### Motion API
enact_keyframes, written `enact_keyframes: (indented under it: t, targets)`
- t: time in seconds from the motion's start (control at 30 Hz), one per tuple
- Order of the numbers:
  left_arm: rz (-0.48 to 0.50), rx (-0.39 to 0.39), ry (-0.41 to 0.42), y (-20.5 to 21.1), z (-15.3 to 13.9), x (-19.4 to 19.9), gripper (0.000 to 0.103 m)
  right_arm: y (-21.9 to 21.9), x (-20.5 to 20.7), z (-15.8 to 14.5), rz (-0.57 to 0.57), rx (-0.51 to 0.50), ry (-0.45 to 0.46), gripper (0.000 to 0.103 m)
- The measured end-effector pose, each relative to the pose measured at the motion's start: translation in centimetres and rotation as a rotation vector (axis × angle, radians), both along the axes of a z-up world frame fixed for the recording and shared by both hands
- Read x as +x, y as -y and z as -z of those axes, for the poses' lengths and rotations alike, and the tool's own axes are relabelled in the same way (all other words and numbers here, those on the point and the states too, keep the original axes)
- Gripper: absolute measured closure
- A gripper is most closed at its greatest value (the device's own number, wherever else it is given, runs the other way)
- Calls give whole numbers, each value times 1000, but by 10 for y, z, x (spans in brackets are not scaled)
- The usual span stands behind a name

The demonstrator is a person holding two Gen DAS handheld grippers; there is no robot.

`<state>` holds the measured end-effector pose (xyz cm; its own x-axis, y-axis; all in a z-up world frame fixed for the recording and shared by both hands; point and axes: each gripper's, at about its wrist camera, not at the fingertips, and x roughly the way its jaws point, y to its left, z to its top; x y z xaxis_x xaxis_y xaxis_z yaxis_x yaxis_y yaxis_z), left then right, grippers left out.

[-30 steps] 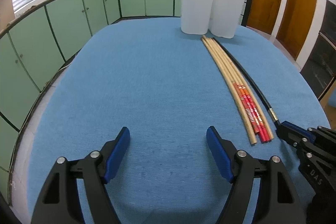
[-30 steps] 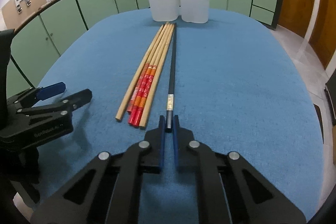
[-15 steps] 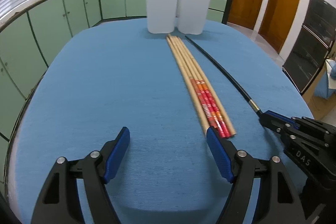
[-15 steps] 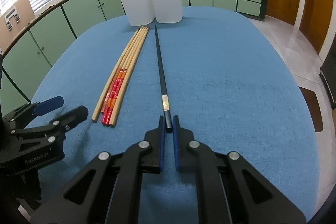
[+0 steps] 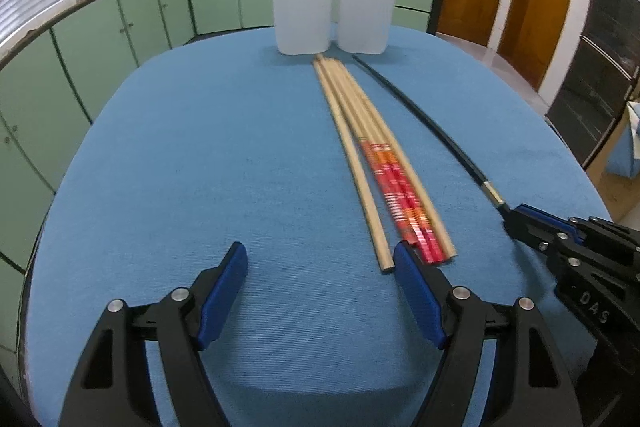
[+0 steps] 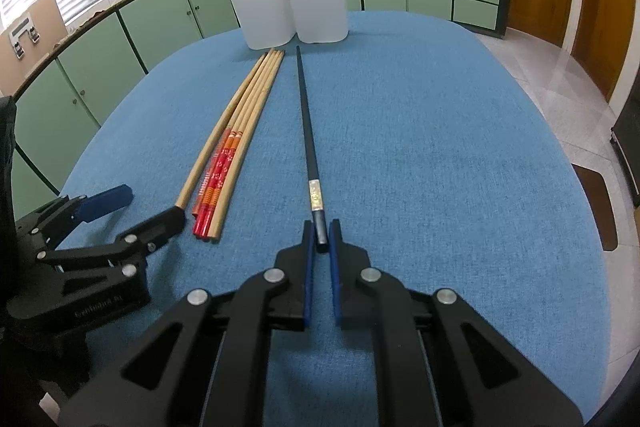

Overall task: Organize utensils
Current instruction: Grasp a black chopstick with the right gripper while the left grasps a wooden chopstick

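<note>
A black chopstick (image 6: pixel 306 123) lies on the blue tablecloth, its near end between the jaws of my right gripper (image 6: pixel 321 241), which is shut on it. It also shows in the left wrist view (image 5: pixel 432 131). A bundle of wooden and red-patterned chopsticks (image 5: pixel 372 155) lies left of it, also seen in the right wrist view (image 6: pixel 236 135). My left gripper (image 5: pixel 320 263) is open, its right finger touching or just beside the bundle's near ends. Two white holders (image 5: pixel 332 13) stand at the table's far end, one with a red chopstick, one with a black one.
The blue table (image 5: pixel 200 147) is oval with edges all round. Green cabinets (image 5: pixel 120 27) ring the room. My right gripper (image 5: pixel 516 223) sits to the right of the left one, close to the table's right edge.
My left gripper has swung right, up to the near ends of the wooden bundle. My right gripper has pulled the black chopstick a little to the right, away from the bundle.
</note>
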<state>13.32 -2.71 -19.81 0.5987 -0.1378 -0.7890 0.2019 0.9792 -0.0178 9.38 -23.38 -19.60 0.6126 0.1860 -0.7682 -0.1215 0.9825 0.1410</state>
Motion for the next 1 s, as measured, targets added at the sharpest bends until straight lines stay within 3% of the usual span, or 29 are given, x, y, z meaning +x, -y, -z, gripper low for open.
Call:
enact_keyframes:
  t: [0.27, 0.47, 0.53, 0.6, 0.8, 1.0]
  targets:
    - [-28, -16, 7, -17, -1, 1, 34, -3, -2, 0, -30, -8, 3, 87]
    - [-6, -42, 11, -11, -1, 1, 68, -3, -2, 1, -31, 1, 1, 87]
    - [1, -43, 13, -7, -1, 1, 86, -4, -2, 0, -29, 2, 1, 89]
    - [13, -45, 11, -3, -1, 0, 96, -4, -2, 0, -26, 1, 1, 94]
    - [11, -64, 9, -7, -3, -2, 96, -1, -1, -1, -26, 22, 4, 97]
    - [5, -71, 66, -15, -27, -10, 96, 1, -8, -17, -31, 40, 44, 97]
